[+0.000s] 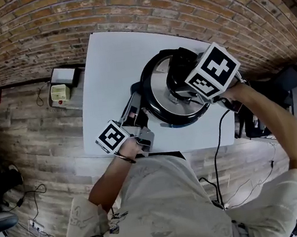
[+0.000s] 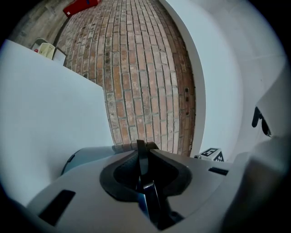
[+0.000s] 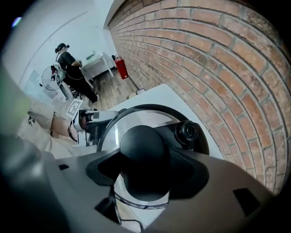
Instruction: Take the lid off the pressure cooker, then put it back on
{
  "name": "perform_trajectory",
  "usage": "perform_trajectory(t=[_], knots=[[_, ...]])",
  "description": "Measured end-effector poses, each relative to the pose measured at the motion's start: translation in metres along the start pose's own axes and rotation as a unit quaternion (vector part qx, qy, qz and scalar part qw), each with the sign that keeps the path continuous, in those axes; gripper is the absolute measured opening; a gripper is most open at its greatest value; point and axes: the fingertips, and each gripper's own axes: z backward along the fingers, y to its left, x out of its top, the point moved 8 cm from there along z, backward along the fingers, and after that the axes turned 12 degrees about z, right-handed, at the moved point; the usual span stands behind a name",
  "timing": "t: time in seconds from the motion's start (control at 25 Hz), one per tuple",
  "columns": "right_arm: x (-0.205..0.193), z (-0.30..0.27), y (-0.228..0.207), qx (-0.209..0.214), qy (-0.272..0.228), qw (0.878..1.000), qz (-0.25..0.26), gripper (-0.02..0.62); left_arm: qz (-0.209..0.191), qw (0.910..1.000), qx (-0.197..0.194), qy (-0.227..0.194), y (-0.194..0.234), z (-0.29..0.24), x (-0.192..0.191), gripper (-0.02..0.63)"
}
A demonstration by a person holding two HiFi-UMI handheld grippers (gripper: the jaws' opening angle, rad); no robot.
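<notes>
Two grips, one job each. The left gripper (image 2: 142, 152) has its jaws pinched on a thin black side handle (image 2: 140, 157), probably to steady the cooker (image 1: 162, 120) on the table (image 1: 110, 66). The right gripper (image 3: 145, 175) has its jaws clamped on the knob (image 3: 141, 145) of the seated lid (image 1: 162, 95).

Soft, even indoor light with faint shadows; fisheye bends the brick wall (image 1: 72, 22) at edges, gripper-view corners vignetted black.

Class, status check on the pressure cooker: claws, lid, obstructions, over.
Left claw clamped on side handle. Right claw gripping lid knob. Lid seated on cooker. Nothing blocking.
</notes>
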Motion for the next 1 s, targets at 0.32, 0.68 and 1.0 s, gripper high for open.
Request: perform_trajectory(t=[0.32, 0.68, 1.0], knots=[[0.0011, -0.0004, -0.0003, 0.014, 0.007, 0.999, 0.029, 0.306, -0.003, 1.0000, 0.000, 0.003, -0.0003, 0.0000, 0.0006, 0.077], [0.0010, -0.0006, 0.0001, 0.018, 0.003, 0.999, 0.045, 0.302, 0.004, 1.0000, 0.002, 0.006, -0.0003, 0.0001, 0.0010, 0.077], [0.0002, -0.0006, -0.0001, 0.017, -0.003, 0.998, 0.059, 0.296, -0.001, 0.9999, 0.003, 0.010, 0.0004, -0.0009, 0.0026, 0.077]])
